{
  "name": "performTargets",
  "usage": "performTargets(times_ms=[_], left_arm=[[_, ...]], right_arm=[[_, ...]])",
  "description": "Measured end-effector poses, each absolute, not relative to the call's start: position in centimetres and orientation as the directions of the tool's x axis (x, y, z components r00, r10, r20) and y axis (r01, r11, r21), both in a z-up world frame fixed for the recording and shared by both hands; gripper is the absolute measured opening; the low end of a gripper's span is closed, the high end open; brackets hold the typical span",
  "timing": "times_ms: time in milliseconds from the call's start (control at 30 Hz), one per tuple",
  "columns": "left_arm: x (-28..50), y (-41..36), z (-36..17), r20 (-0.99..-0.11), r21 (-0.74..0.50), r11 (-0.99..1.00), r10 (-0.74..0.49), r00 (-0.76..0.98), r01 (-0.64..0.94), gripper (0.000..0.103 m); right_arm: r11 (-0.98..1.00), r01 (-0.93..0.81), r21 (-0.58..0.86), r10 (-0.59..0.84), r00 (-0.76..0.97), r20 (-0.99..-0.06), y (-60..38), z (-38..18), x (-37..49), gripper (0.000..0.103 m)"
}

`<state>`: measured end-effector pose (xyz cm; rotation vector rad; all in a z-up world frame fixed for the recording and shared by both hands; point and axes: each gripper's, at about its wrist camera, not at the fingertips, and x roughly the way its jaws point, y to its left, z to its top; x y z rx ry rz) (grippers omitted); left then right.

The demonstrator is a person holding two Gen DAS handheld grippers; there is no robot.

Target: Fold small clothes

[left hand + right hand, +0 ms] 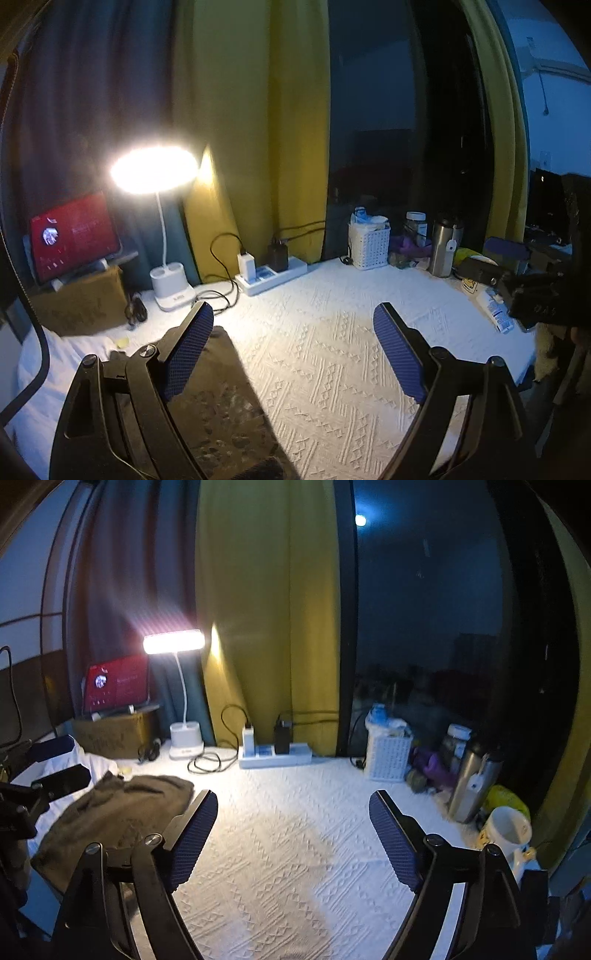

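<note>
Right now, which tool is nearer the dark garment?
Left. The left tool hovers open right over the dark garment; its finger overlaps the cloth. The right tool, open too, sits off to the garment's right above bare white cover.

A cloth-covered table [295, 849] is set before a curtain [266, 609] and a window [424, 609]. At the table's left, a garment [110, 812] is spread, with a cardboard box [114, 734] behind it and a screen [118, 686] propped on the box. Right of the box a desk lamp [184, 738] is placed, then a power strip [275, 757] against the curtain. Farther right a basket [388, 753] is found, a flask [469, 786] beside it, and a mug [506, 830] nearest the right edge.
</note>
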<state>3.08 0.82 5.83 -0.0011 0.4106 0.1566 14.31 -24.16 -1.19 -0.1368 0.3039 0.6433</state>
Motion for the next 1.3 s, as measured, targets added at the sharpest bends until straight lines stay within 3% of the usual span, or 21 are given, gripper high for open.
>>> performTargets(times_ms=[300,600,1300], left_arm=[[0.0,0.2,8.7,-0.365,0.044,0.965,0.255,0.895,-0.257,0.092],[-2.4,1.3,9.0,-0.365,-0.005,0.940,0.317,0.876,-0.342,0.095],[-4.5,4.6,8.7,-0.362,-0.075,0.903,0.370,0.855,-0.423,0.095]], right_arm=[[0.800,-0.598,0.053,0.587,0.761,-0.278,-26.9,1.8,11.8,0.093],[0.809,-0.587,0.036,0.578,0.782,-0.234,-28.2,3.3,10.0,0.093],[0.796,-0.605,-0.018,0.580,0.771,-0.264,-25.8,3.1,9.2,0.093]])
